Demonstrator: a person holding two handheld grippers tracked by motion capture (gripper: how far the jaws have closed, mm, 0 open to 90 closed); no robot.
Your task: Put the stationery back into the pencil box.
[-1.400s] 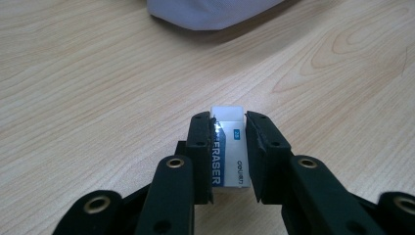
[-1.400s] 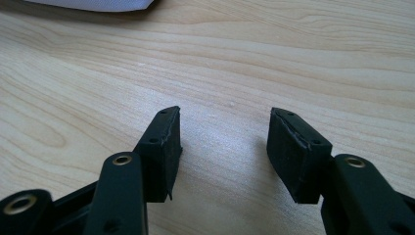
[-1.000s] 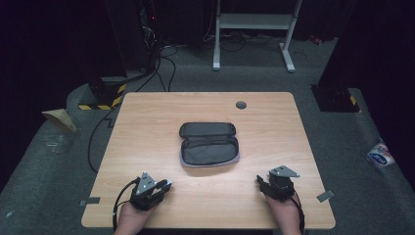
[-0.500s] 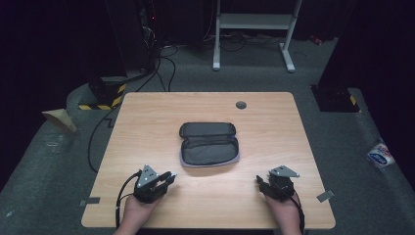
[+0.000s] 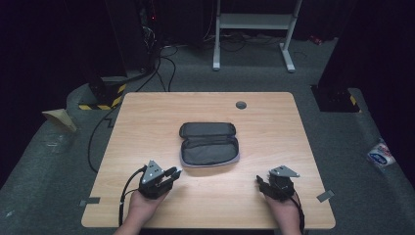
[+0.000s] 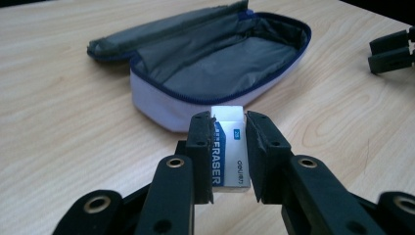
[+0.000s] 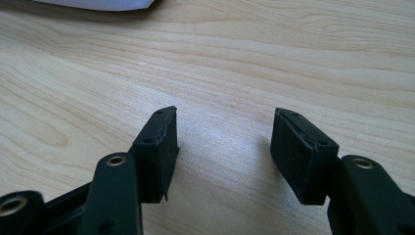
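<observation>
The white eraser sits clamped between the jaws of your left hand-held gripper, just short of the open grey pencil case at its 1 o'clock. Your right hand-held gripper, jaws spread and empty, rests at the table's 5 o'clock, well apart from the case.

My left gripper sits just in front of the pouch, jaws pinched tight. My right gripper waits off to the pouch's right, jaws wide apart.
</observation>
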